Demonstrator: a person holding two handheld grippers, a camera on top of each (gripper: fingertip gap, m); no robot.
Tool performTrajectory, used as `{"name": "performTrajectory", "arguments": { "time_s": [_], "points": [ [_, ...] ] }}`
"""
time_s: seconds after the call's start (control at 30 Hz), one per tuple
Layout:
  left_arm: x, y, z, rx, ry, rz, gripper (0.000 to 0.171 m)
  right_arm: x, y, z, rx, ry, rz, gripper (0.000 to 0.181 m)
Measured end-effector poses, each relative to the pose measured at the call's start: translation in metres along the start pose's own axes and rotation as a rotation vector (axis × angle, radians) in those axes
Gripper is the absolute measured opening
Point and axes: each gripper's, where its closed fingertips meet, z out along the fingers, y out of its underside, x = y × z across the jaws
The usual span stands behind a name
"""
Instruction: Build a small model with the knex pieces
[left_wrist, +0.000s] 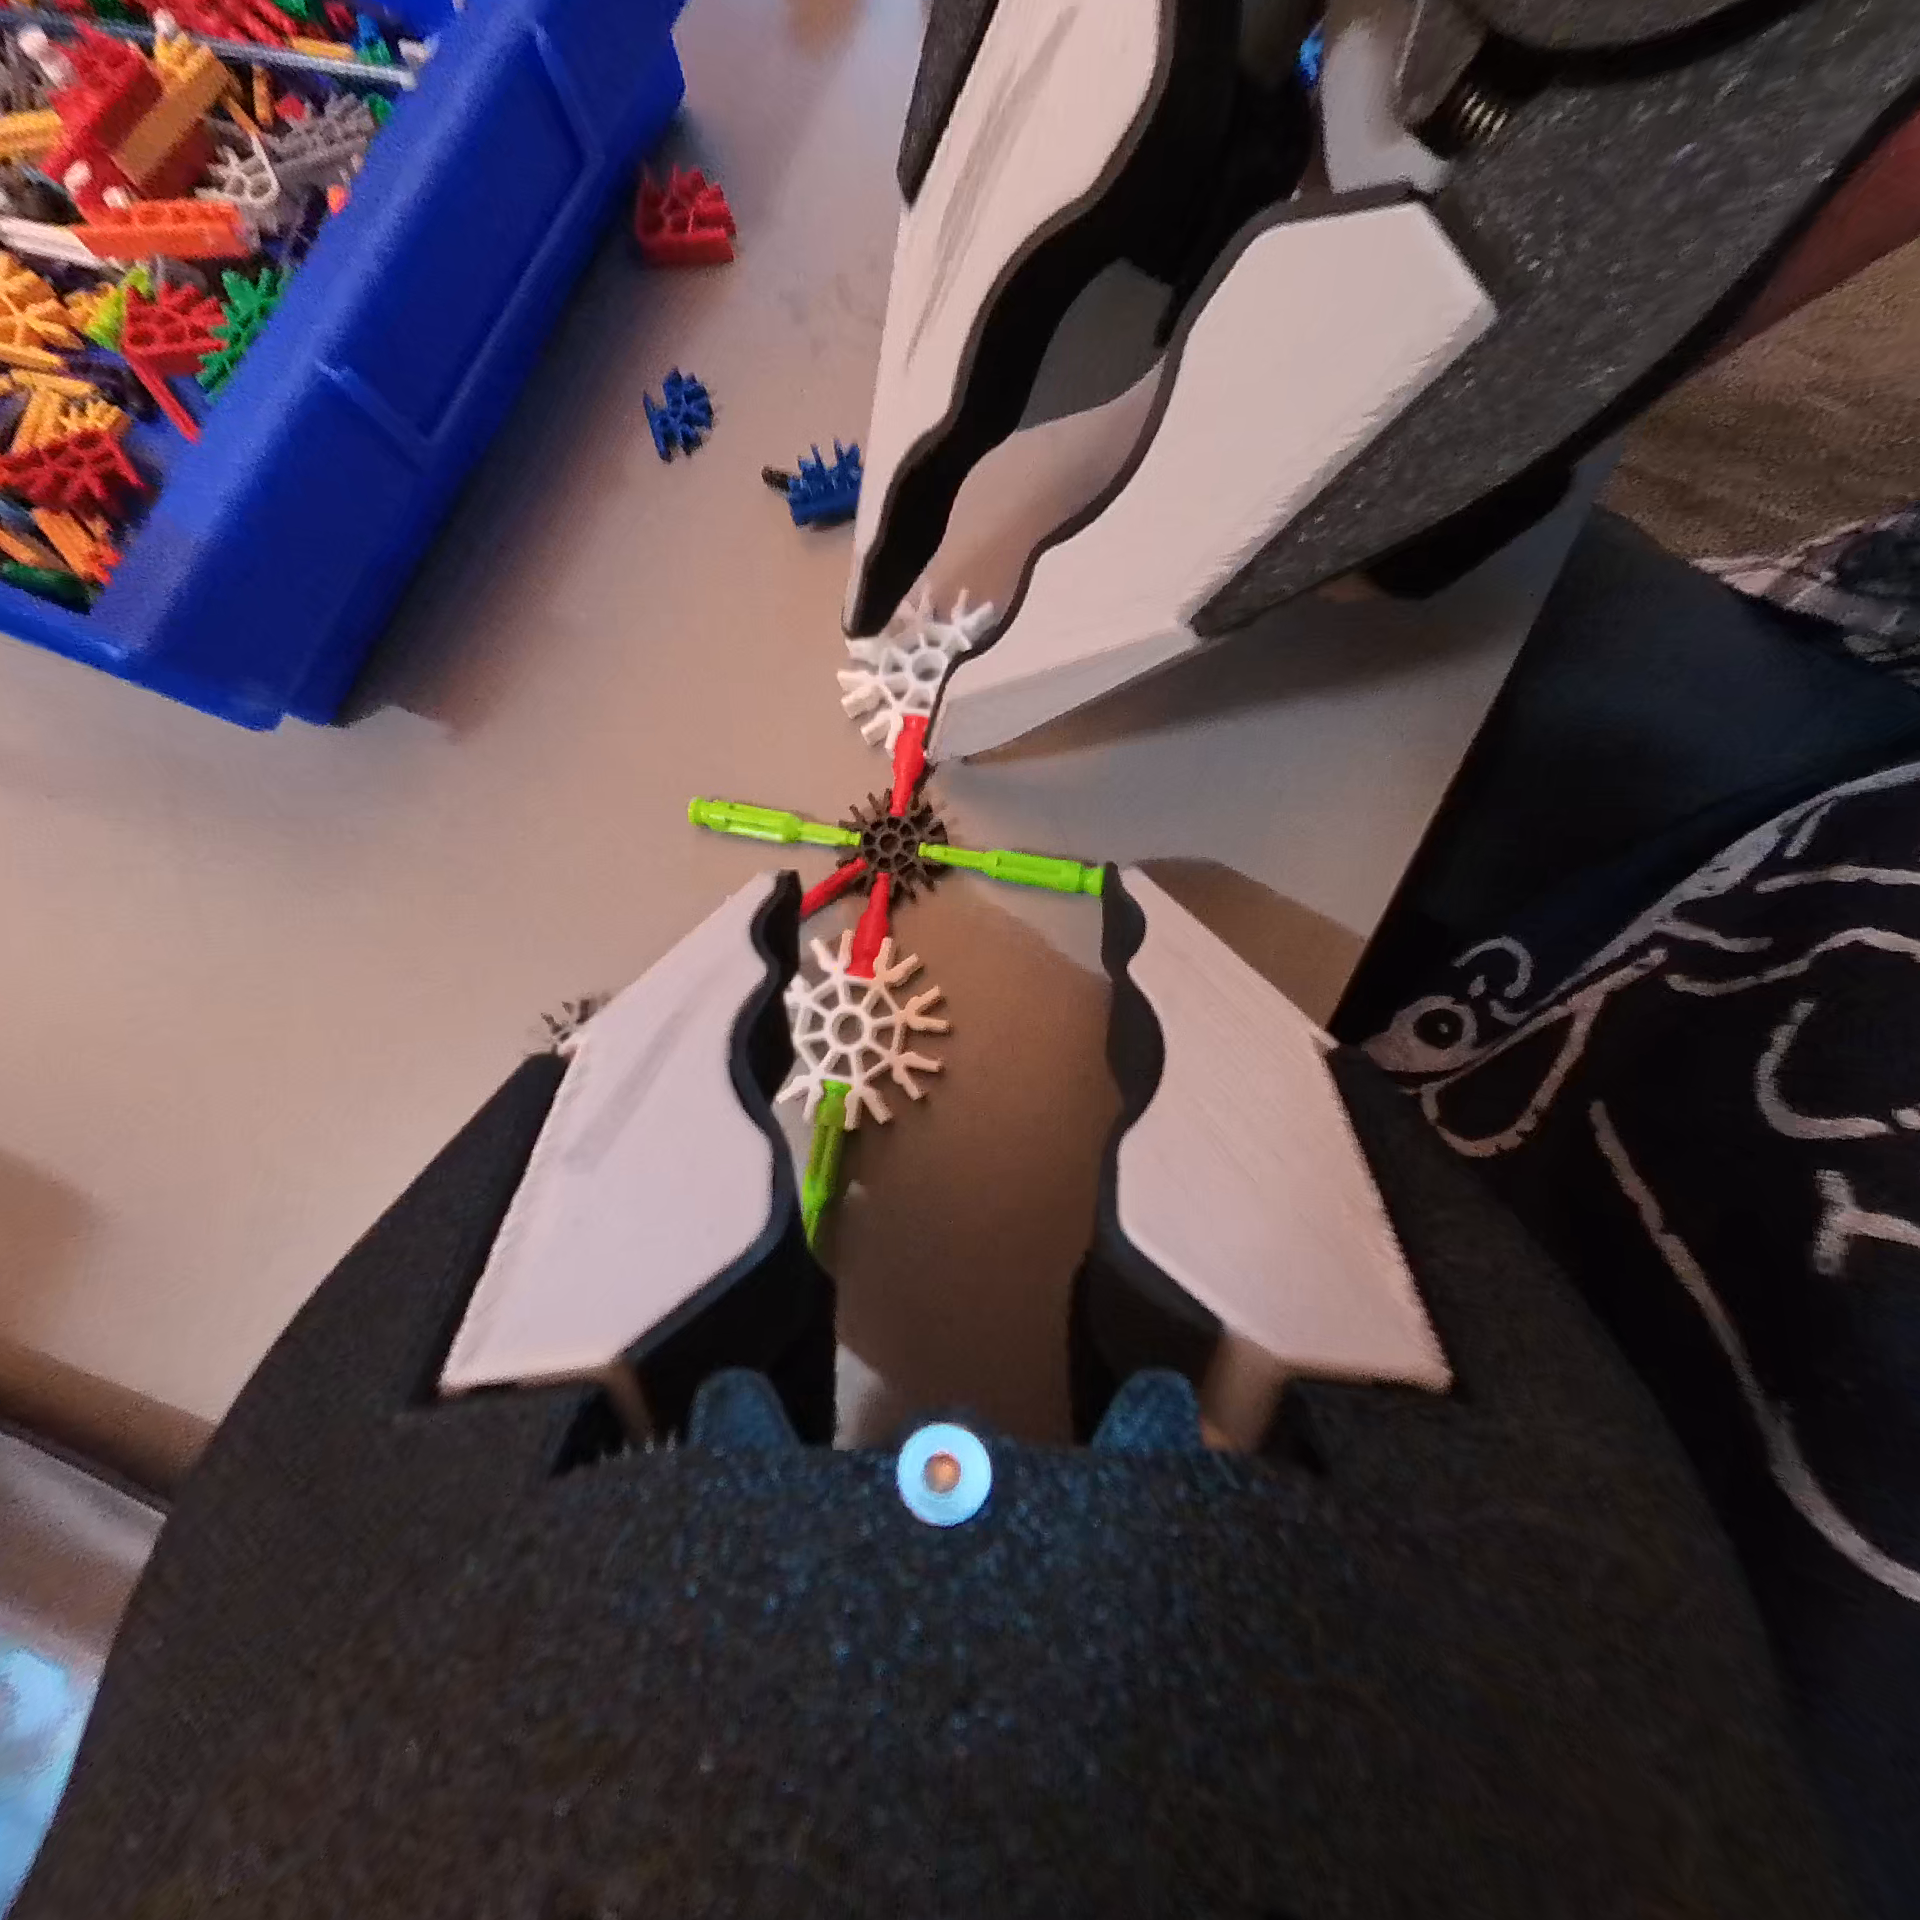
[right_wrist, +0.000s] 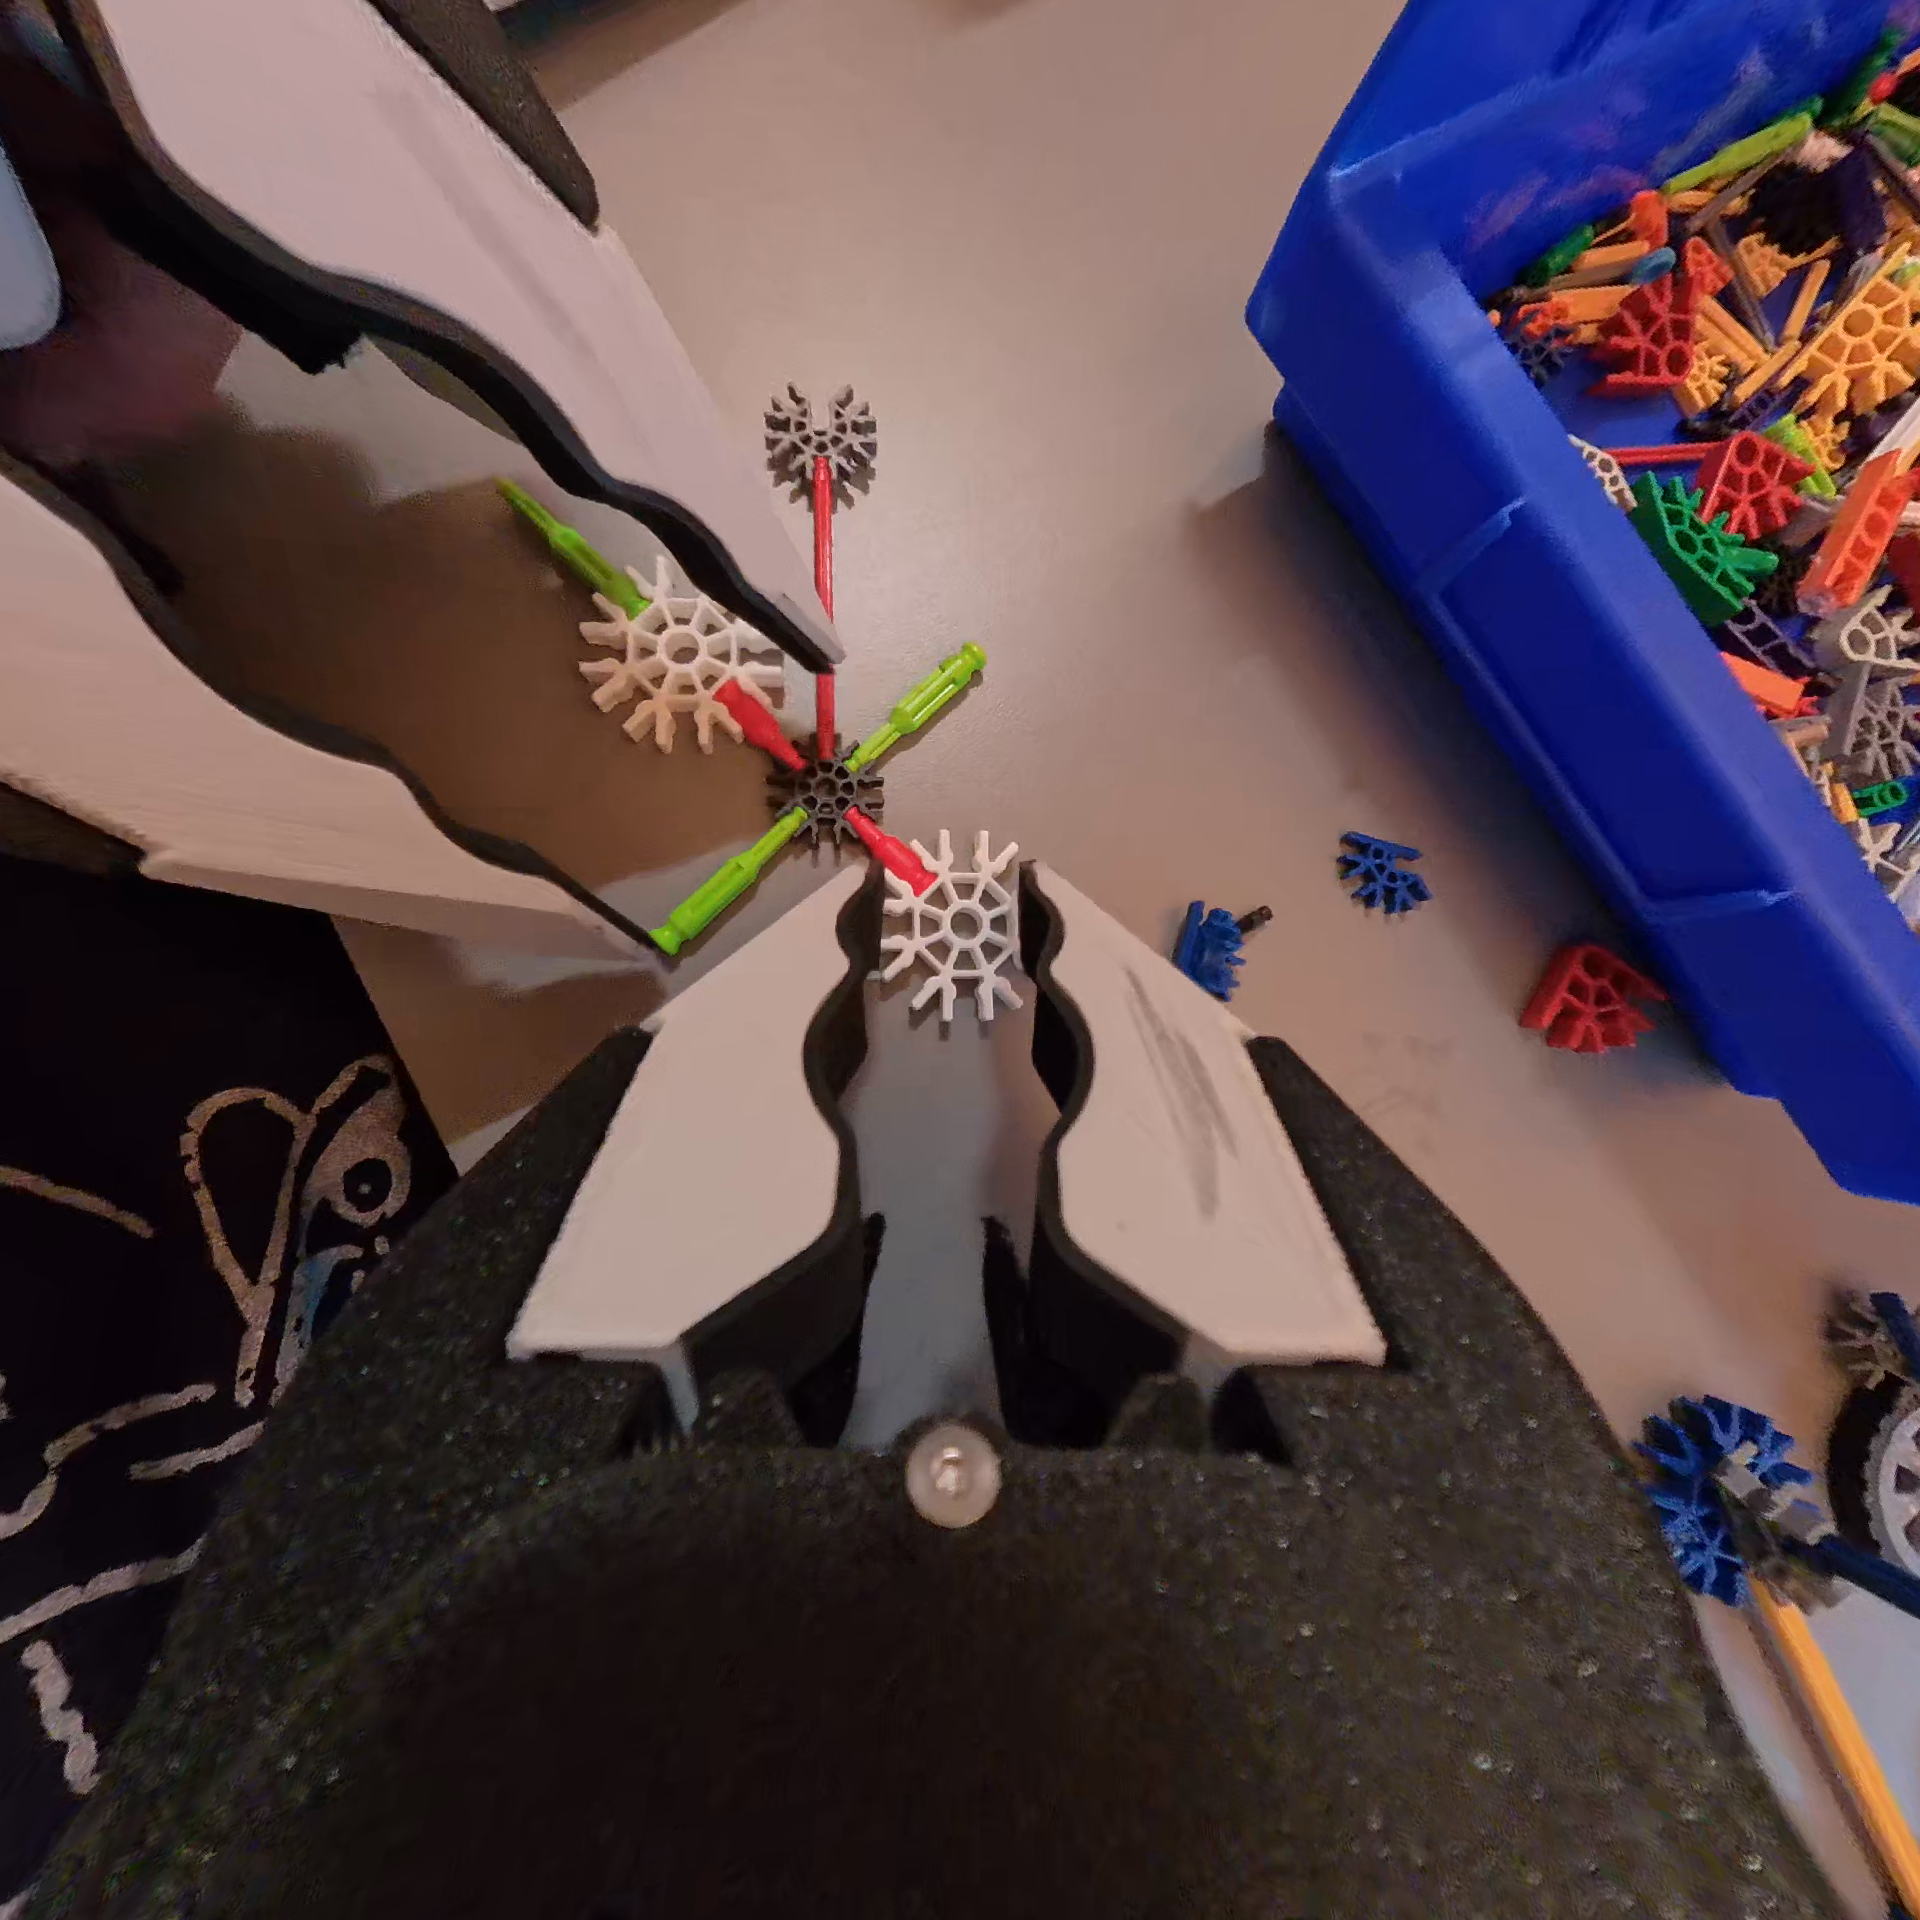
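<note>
A small rod-and-connector assembly lies on the grey table (left_wrist: 312, 883). Its black hub (left_wrist: 894, 836) carries two green rods, short red rods to two white snowflake connectors, and a long red rod to a grey connector (right_wrist: 821, 436). My right gripper (right_wrist: 943, 883), also in the left wrist view (left_wrist: 902, 686), is shut on the far white connector (right_wrist: 961, 925). My left gripper (left_wrist: 945, 888) is open wide. Its jaws stand either side of the near white connector (left_wrist: 862, 1029), which sits against the left finger (left_wrist: 665, 1122). A green rod (left_wrist: 826, 1164) sticks out of that connector.
A blue bin (left_wrist: 343, 436) full of mixed coloured pieces stands beside the assembly. Loose blue connectors (left_wrist: 677, 414) and a red one (left_wrist: 686, 213) lie between bin and grippers. A wheel with blue connectors (right_wrist: 1725, 1486) lies at the right. A person's dark printed shirt (left_wrist: 1714, 1091) is at the table edge. The gap from one gripper's tips to the other's is roughly 4 centimeters.
</note>
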Motion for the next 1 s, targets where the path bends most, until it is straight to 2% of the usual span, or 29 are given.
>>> {"name": "performTrajectory", "arguments": {
  "time_s": [0.2,0.37,0.5,0.7,0.83,1.0],
  "points": [
    [0.003,-0.017,-0.013,0.074,0.003,0.057,0.051,0.009,-0.013,-0.008,0.087,0.026,0.008,0.025],
    [-0.008,-0.029,-0.030,0.116,-0.016,0.083,0.047,0.012,-0.021,-0.011,0.178,0.036,0.014,0.025],
    [-0.040,-0.048,-0.059,0.170,-0.080,0.106,0.039,0.016,-0.027,-0.012,0.261,0.050,-0.001,0.025],
    [-0.113,-0.090,-0.089,0.154,-0.192,0.238,0.027,0.018,-0.040,-0.017,0.412,0.079,-0.027,0.019],
    [-0.147,-0.134,-0.078,0.101,-0.185,0.414,0.018,0.019,-0.045,-0.021,0.465,0.148,-0.090,0.017],
    [-0.175,-0.166,-0.019,-0.029,-0.011,0.536,0.017,0.024,-0.048,-0.035,0.554,0.198,-0.087,0.013]
  ]
}}
